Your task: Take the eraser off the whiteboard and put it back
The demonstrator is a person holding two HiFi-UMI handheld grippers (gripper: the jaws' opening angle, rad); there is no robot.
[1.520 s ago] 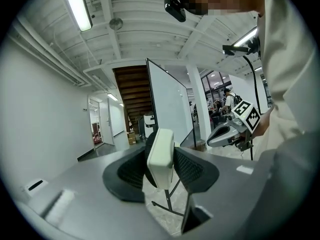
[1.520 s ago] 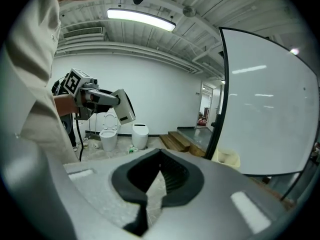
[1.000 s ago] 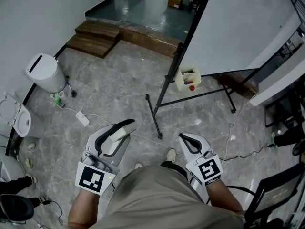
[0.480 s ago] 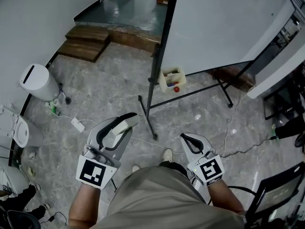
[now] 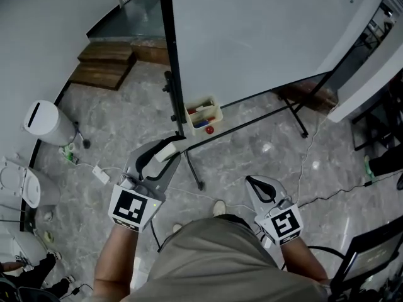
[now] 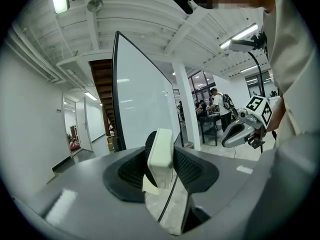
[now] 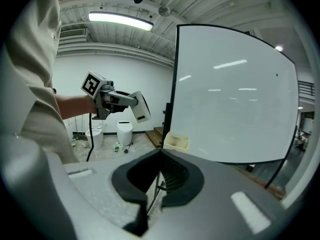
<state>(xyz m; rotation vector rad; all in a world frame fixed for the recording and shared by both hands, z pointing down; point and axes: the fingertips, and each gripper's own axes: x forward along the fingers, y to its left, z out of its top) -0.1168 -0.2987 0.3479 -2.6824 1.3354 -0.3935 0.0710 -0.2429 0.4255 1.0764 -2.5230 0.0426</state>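
The left gripper (image 5: pixel 162 157) was clamped on the eraser (image 6: pixel 160 153), its jaws partly apart around the narrow block. The hold looked shallow, so a knock against the whiteboard (image 5: pixel 252 36) could twist the eraser loose. The eraser stood upright between the left pads, off the board ahead. The right gripper (image 5: pixel 264 187) was closed and empty, well apart from it.

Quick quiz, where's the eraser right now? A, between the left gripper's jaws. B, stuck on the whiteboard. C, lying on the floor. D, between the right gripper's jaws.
A: the left gripper view shows the eraser clamped between the jaws of the left gripper, while the right gripper has its jaws together on nothing.
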